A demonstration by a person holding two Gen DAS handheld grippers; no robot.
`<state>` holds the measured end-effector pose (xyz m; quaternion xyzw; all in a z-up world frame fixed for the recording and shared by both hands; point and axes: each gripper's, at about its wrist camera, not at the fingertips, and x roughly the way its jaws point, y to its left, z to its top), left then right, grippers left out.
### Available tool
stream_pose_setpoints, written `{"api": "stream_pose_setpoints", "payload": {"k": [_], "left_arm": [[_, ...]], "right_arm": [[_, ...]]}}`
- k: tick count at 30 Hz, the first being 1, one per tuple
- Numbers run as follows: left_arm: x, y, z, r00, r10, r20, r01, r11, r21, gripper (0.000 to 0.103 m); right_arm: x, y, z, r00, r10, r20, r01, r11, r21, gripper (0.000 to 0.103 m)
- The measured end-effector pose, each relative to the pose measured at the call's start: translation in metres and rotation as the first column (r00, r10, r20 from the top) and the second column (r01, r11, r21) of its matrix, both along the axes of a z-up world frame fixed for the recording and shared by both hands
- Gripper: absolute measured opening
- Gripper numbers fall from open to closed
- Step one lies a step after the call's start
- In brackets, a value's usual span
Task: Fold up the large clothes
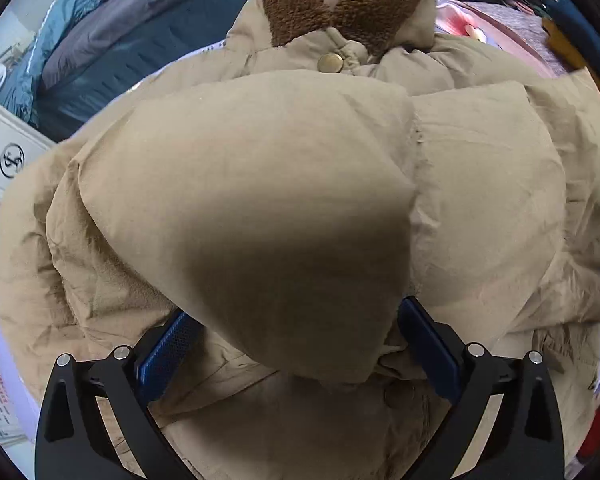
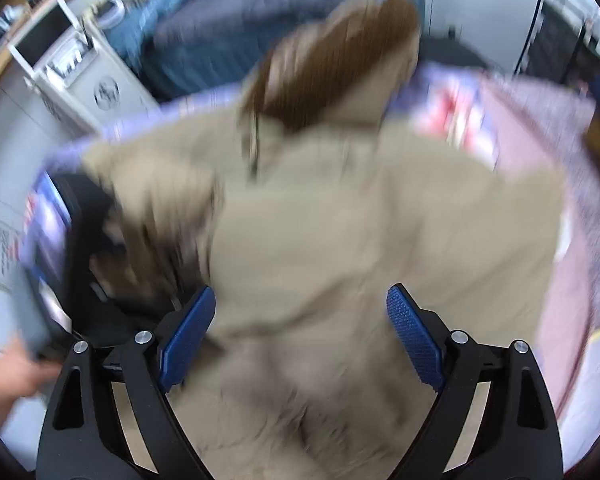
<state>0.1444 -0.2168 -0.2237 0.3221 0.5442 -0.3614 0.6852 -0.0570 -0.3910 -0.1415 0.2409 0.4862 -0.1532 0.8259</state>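
Beige puffer coat (image 1: 284, 184) on lavender-covered surface (image 2: 148, 120), white cabinet (image 2: 80, 76) behind; left tongs (image 1: 296, 344) straddling a fold without pinching, right tongs (image 2: 300, 328) open.

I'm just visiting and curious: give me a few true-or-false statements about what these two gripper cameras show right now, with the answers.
1. The garment is a tan padded jacket with a brown fleecy collar. True.
2. The left gripper has a bulging fold of the jacket between its blue fingers. True.
3. The right gripper is clamped shut on the collar. False: its jaws stand wide apart above the jacket, and the collar lies far ahead of them.
4. The right wrist view is sharp and still. False: it is heavily motion-blurred.
5. A brass-coloured snap button sits just below the collar. True.
6. The jacket is bright red. False: it is tan.
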Motion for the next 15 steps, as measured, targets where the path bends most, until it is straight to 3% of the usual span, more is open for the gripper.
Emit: {"api": "stream_pose_setpoints", "payload": {"k": [4,8,11,13,14,15], "left_arm": [[0.0,0.008,0.02,1.0,0.004,-0.021,-0.004,1.0,-0.023,0.096],[-0.012,0.042,0.06,0.998,0.042,-0.036,-0.045,0.993,-0.107,0.096],[-0.027,0.074,0.082,0.996,0.083,-0.036,-0.087,0.985,-0.146,0.096],[-0.036,0.095,0.09,0.991,0.131,-0.035,-0.135,0.98,-0.147,0.096],[-0.039,0.105,0.091,0.986,0.161,-0.043,-0.165,0.976,-0.143,0.096],[-0.041,0.112,0.092,0.983,0.18,-0.046,-0.184,0.973,-0.139,0.096]], "right_arm": [[0.045,-0.077,0.014,0.993,-0.111,0.046,0.11,0.994,0.01,0.087],[0.096,-0.161,0.012,0.958,-0.279,0.06,0.276,0.96,0.058,0.087],[0.147,-0.206,0.004,0.949,-0.315,0.021,0.314,0.948,0.052,0.077],[0.181,-0.222,-0.013,0.955,-0.286,-0.077,0.286,0.958,-0.001,0.066],[0.19,-0.228,-0.02,0.952,-0.28,-0.119,0.281,0.96,-0.016,0.058],[0.197,-0.23,-0.029,0.949,-0.277,-0.153,0.279,0.96,-0.01,0.041]]}}
